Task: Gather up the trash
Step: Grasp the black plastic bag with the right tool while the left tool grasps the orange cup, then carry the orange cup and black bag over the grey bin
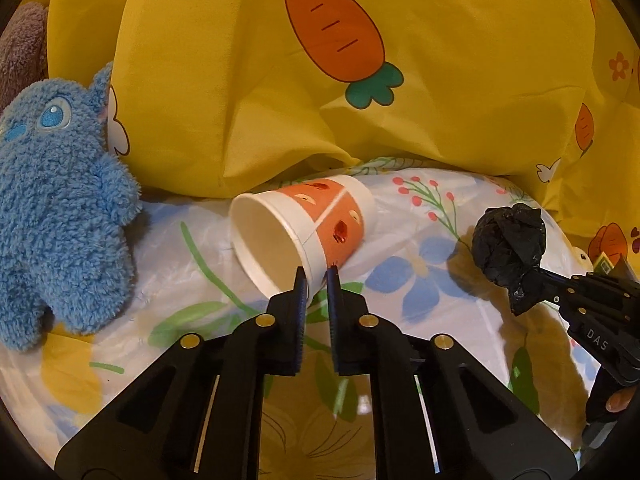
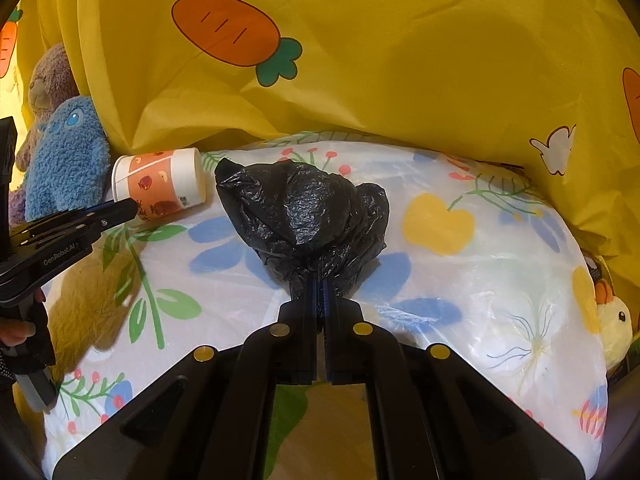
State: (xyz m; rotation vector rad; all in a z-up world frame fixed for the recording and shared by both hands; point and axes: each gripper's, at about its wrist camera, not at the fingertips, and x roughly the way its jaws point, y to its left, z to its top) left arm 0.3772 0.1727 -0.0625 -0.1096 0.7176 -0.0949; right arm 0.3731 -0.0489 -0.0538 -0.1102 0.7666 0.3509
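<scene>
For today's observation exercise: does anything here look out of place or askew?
Yes. A paper cup lies tipped on its side on the flowered bedcover, open mouth toward the left gripper, whose fingers pinch its rim. Nothing appears spilled.

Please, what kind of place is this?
Probably a bedroom, on a bed: a yellow carrot-print pillow, a floral sheet, and a blue plush toy beside it.
</scene>
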